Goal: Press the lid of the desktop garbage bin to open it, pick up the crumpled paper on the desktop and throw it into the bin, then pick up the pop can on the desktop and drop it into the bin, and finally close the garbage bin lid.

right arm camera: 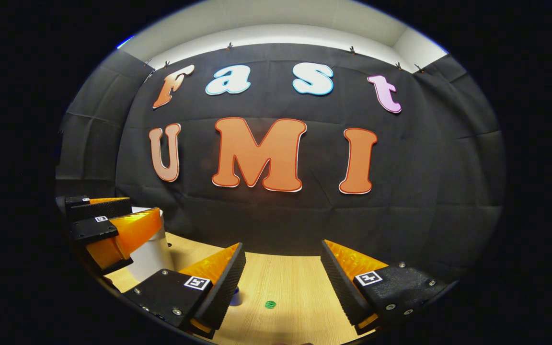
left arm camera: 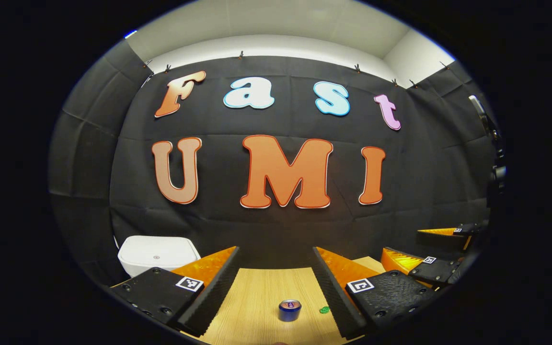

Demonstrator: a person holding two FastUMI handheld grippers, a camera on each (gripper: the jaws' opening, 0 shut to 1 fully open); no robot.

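A white desktop bin point(left arm camera: 158, 254) stands at the back left of the wooden table point(left arm camera: 261, 292), its lid down flat. A blue pop can point(left arm camera: 290, 310) stands upright on the table, low between the fingers of my left gripper point(left arm camera: 276, 254), which is open and holds nothing. In the right gripper view the can point(right arm camera: 235, 297) peeks out from behind my right gripper's left finger. My right gripper point(right arm camera: 282, 249) is open and empty above the table. The left gripper point(right arm camera: 144, 208) hangs in front of the bin point(right arm camera: 151, 258).
A small green object point(left arm camera: 324, 310) lies on the table just right of the can, and is seen too in the right gripper view point(right arm camera: 270, 304). The right gripper point(left arm camera: 403, 242) hovers open at the right of the left gripper view. Black cloth closes off the table's far side.
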